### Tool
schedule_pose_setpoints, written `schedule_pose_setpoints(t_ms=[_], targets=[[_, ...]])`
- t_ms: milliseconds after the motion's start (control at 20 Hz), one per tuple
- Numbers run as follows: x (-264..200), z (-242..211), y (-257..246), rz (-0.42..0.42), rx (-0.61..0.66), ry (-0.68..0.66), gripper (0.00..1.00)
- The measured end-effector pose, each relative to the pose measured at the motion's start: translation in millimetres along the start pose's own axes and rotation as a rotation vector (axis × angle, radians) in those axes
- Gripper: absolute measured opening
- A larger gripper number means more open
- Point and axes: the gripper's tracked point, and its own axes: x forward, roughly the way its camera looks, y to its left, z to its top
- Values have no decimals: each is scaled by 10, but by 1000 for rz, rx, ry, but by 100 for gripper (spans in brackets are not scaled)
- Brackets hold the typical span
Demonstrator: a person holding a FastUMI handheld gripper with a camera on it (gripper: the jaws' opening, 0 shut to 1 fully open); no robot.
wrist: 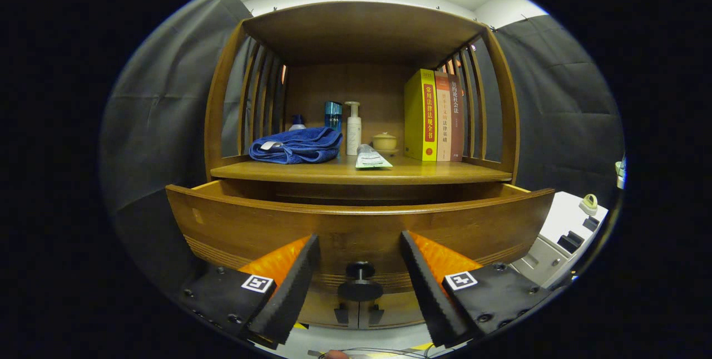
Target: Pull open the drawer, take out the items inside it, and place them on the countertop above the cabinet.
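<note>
Level, the tongs gape wide before the drawer knob.

The hand-held gripper is held level and pointed straight forward, its two fingers reaching up and ahead from the lower part of the gripper view. The fingers stand wide apart with their ridged inner pads facing one another across an open gap, and neither of them presses on anything. Each finger widens toward its base into a flat block that carries a small square marker and a few screws.
</note>
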Motion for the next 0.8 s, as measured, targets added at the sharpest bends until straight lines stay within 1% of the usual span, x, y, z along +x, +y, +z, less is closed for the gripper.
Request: schedule_pose_setpoints(t_ms=[300,500,800], targets=[[424,58,-3,0,3,0,97],[572,59,-9,3,26,3,97],[746,65,-7,1,3,0,97]])
